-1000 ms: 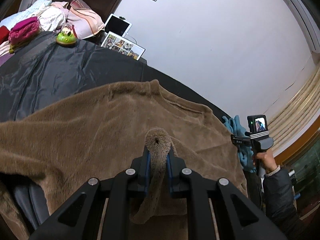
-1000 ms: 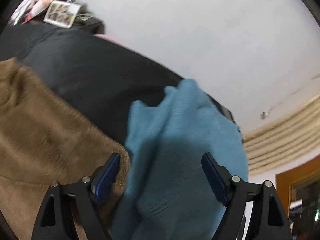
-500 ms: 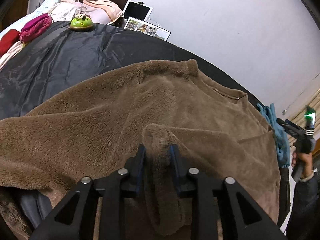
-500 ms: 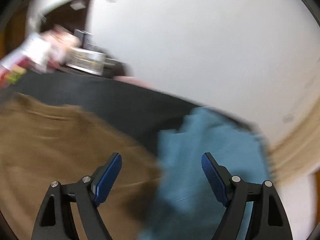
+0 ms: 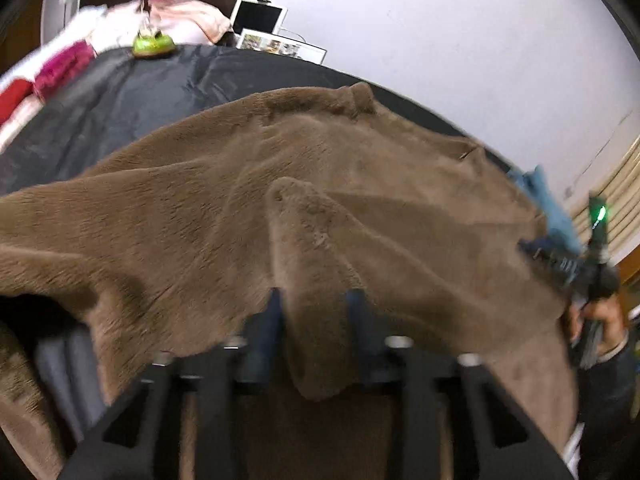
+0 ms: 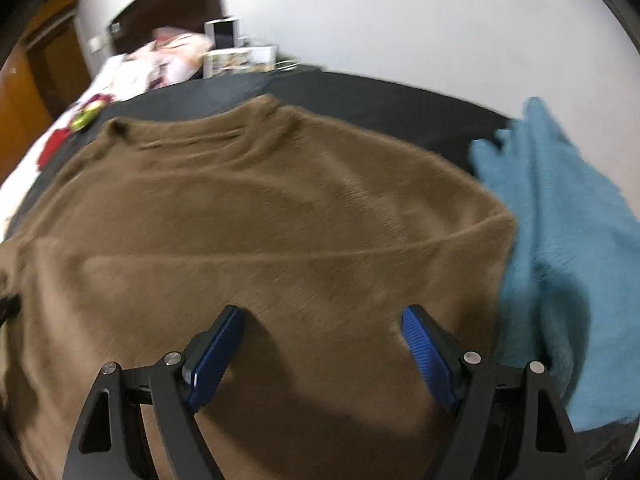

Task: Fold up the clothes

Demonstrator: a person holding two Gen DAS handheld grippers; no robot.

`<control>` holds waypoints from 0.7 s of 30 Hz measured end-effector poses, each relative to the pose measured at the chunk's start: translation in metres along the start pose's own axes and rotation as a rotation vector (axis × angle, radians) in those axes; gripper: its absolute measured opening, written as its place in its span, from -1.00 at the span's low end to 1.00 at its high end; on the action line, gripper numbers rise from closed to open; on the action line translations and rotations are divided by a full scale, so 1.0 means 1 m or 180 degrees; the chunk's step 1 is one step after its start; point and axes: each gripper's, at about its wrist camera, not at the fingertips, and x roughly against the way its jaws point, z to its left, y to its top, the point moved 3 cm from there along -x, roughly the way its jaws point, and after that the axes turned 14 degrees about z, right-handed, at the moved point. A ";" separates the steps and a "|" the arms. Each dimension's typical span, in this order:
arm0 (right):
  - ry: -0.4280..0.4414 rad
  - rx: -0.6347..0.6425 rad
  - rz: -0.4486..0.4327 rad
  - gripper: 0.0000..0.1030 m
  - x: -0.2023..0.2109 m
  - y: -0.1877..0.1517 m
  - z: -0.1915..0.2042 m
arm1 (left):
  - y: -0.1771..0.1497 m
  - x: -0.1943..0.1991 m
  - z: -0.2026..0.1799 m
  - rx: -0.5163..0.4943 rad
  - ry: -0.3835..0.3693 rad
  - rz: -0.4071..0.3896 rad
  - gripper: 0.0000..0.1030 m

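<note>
Left wrist view shows the left tool (image 5: 316,300) closing on a folded sleeve of the brown fleece sweater (image 5: 224,200) spread on the dark bed (image 5: 120,96), while the right tool (image 6: 322,344) hovers wide over it, teal garment (image 6: 560,240) alongside.
</note>
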 end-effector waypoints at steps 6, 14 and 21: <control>-0.0191 -0.0116 -0.0122 0.70 -0.006 0.008 -0.003 | -0.013 0.005 -0.004 -0.0258 0.0246 -0.0008 -0.60; -0.0069 -0.0089 -0.0254 0.75 0.004 0.002 -0.003 | -0.003 0.015 -0.006 -0.0145 0.0201 -0.0069 -0.45; 0.0528 -0.0163 -0.0449 0.75 0.055 -0.029 0.008 | 0.013 0.039 -0.029 -0.0258 0.0080 -0.0417 0.12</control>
